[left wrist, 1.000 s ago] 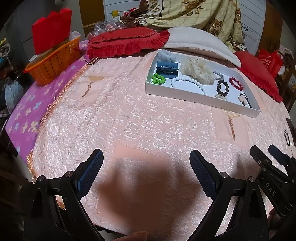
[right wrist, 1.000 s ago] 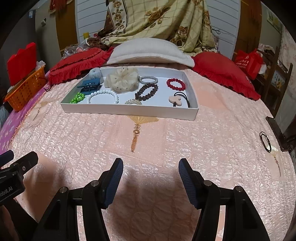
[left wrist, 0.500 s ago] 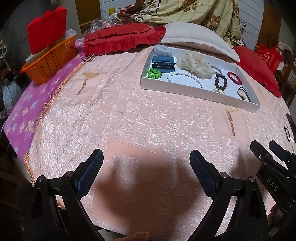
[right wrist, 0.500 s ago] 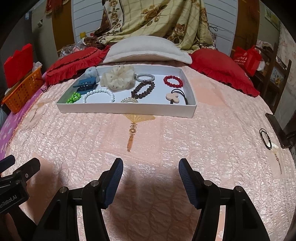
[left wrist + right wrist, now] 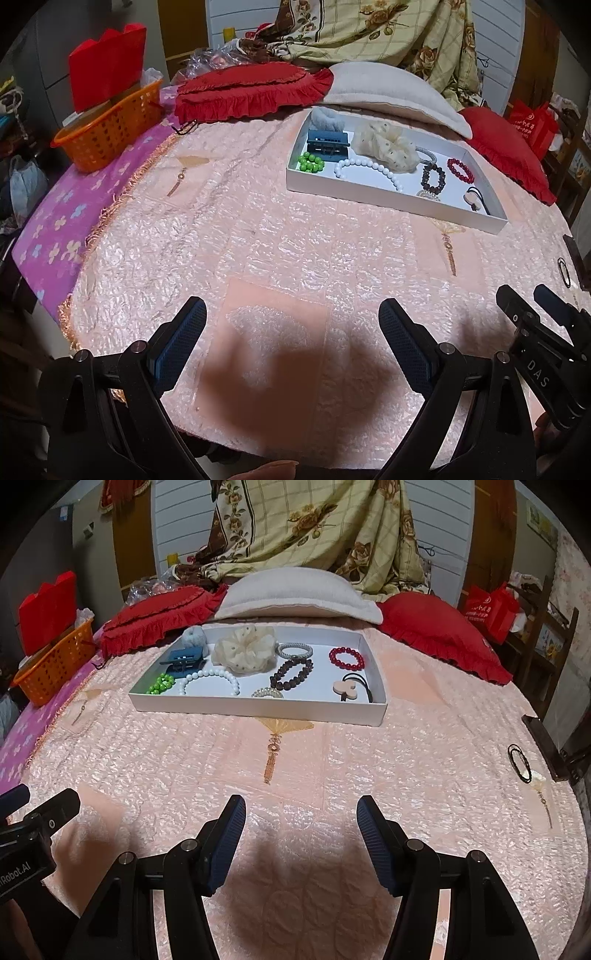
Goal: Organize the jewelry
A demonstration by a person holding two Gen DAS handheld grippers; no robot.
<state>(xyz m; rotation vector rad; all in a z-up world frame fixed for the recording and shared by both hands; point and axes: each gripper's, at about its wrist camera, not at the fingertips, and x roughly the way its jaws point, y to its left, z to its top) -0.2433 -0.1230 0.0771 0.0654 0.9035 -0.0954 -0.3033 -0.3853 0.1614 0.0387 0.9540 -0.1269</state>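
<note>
Bedspread (image 5: 369, 768): pink quilted cloth, glossy, crinkled. Tray (image 5: 258, 710): white matt card. Basket (image 5: 107, 136): orange plastic lattice. Scrunchie (image 5: 245, 651): cream sheer cloth. Fingers (image 5: 225, 849): blue ribbed pads.

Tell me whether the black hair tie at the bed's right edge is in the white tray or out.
Out. The black hair tie lies on the pink bedspread, well right of the white tray.

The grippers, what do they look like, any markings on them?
The left gripper and the right gripper are built alike: matte black plastic frames with silver pivot screws, each ending in two fingers faced with dark blue ribbed pads. Seen from the other camera, the right one's body carries white letters "DAS", and the left one's shows white lettering ending "Robot.AI". No cables or sleeves show.
</note>
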